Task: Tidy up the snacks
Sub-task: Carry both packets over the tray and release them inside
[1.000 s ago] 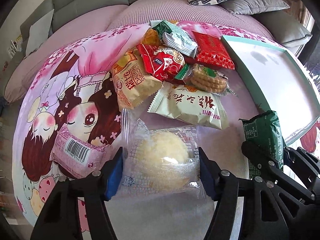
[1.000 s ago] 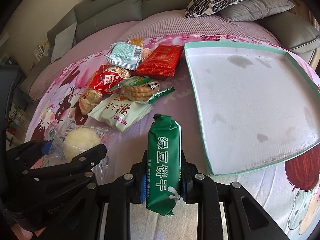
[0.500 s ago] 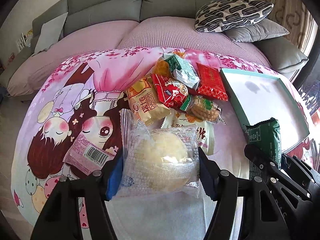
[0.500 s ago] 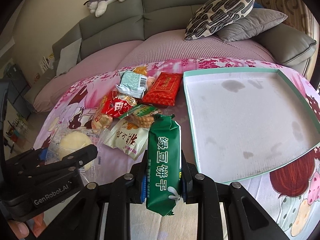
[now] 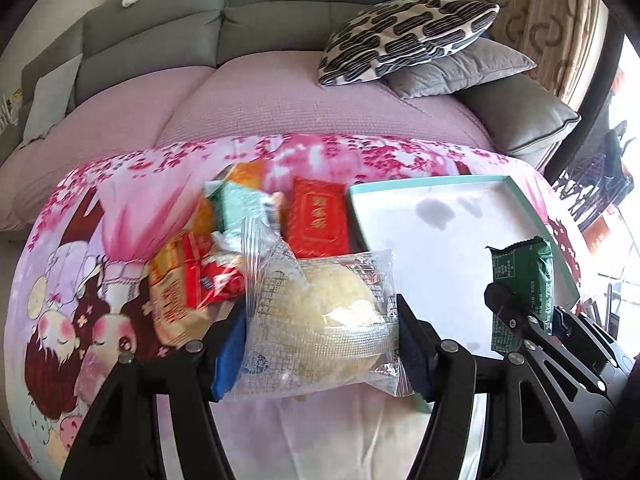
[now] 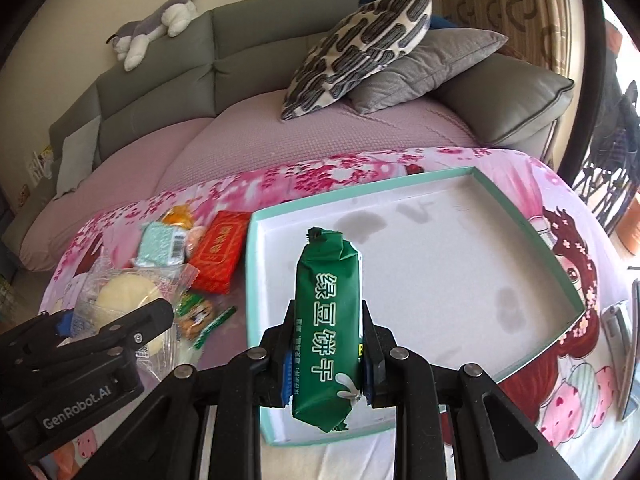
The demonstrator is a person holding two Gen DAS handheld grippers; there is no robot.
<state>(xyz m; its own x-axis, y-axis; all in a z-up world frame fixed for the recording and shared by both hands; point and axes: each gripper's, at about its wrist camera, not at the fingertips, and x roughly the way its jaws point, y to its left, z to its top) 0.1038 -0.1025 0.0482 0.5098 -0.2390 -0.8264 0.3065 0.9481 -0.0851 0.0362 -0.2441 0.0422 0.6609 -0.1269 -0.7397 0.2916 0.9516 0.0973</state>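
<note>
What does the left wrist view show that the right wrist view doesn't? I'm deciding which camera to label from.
Only the left wrist view shows the yellow-orange snack bag. Only the right wrist view shows the tray's whole floor, bare, and the green packet's printed front. Both show the left gripper shut on the clear-wrapped pastry, the right gripper shut on the green packet, the red packet and the sofa.
</note>
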